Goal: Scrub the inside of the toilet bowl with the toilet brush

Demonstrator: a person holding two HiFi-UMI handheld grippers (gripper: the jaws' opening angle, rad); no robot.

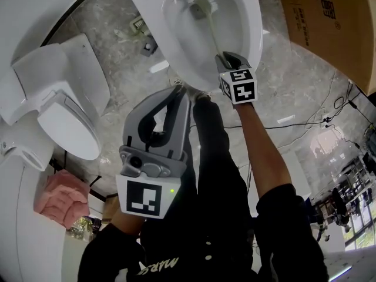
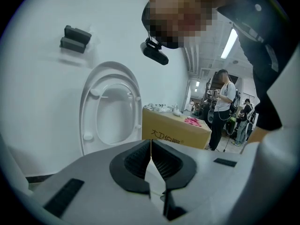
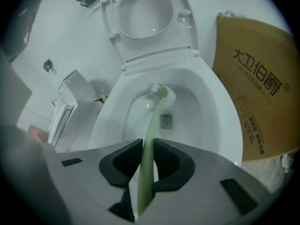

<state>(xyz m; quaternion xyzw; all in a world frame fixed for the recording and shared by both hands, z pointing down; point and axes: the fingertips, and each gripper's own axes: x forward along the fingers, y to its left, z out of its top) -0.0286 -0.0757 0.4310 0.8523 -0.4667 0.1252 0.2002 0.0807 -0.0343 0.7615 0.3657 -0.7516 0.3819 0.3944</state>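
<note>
1. Right gripper view: your right gripper [image 3: 149, 146] has its two jaws closed tight on the thin green handle of the toilet brush [image 3: 152, 121]. The handle runs out between the jaws and down into the toilet bowl [image 3: 218, 125]
2. The white bristle head [image 3: 165, 93] of the brush is inside the bowl, at the far side. It looks pressed against the white inner wall of the bowl. A small grey square spot [image 3: 165, 121] sits just below it
3. The seat and lid [image 3: 140, 18] stand up behind the bowl, against the white wall [image 3: 65, 22]
4. A brown cardboard box [image 3: 255, 93] stands just beside the bowl on your right
5. In the left gripper view, your left gripper [image 2: 151, 149] has its jaws pressed together at the tips. Nothing is between them, so it holds nothing. It points up at the raised seat and the wall
6. In the head view, your left gripper is over your legs, near the front edge of the bowl. I cannot tell if it touches the rim. Your right gripper is above the front rim, with your arm stretched out to it
7. A second toilet [image 1: 64, 110] stands on the grey stone floor [image 1: 294, 81] to your left, well apart from the bowl you are working in. A pink cloth [image 1: 56, 197] lies near it
8. A person [image 2: 224, 108] in a white top stands far back in the room, past the box
</note>
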